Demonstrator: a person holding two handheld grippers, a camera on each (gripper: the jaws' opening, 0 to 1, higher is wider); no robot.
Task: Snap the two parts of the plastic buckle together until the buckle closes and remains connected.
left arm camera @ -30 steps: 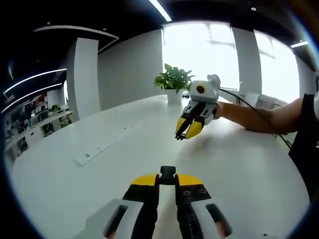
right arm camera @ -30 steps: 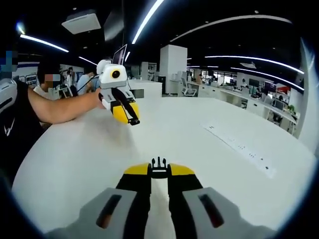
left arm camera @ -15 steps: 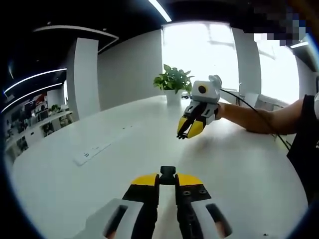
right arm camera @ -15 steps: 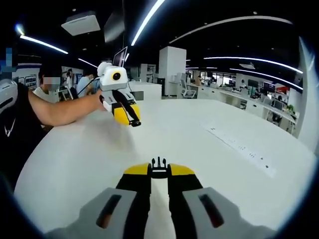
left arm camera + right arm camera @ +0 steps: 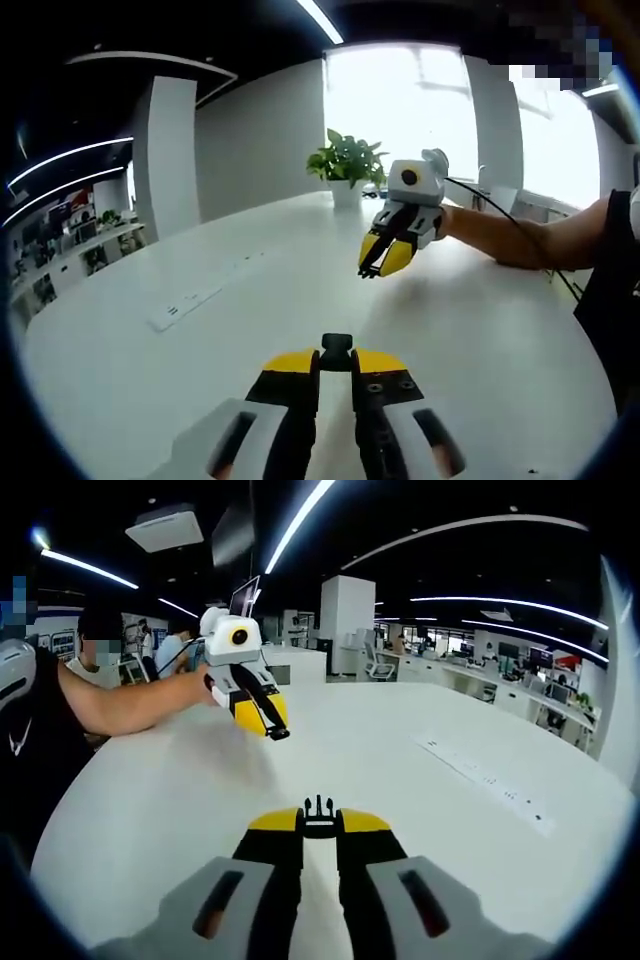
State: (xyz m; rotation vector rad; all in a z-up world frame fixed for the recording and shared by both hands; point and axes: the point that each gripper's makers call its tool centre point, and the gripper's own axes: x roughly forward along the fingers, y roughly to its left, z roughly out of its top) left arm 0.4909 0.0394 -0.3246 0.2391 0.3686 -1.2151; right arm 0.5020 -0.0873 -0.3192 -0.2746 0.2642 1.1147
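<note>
In the left gripper view my left gripper stands low over the white table, shut on the black socket half of the buckle. My right gripper is shut on the black pronged half of the buckle, prongs pointing forward. Each gripper shows in the other's view, held up above the table and apart: the right gripper with a small black piece at its yellow tips, and the left gripper likewise. The two halves are not joined.
A potted plant stands at the table's far edge. A flush socket strip lies in the tabletop, also the socket strip. The person's forearm reaches in from the right, and the arm from the left. Office desks lie beyond.
Each gripper has drifted slightly to the right and a little higher in the other's view. Both stay shut on their buckle halves.
</note>
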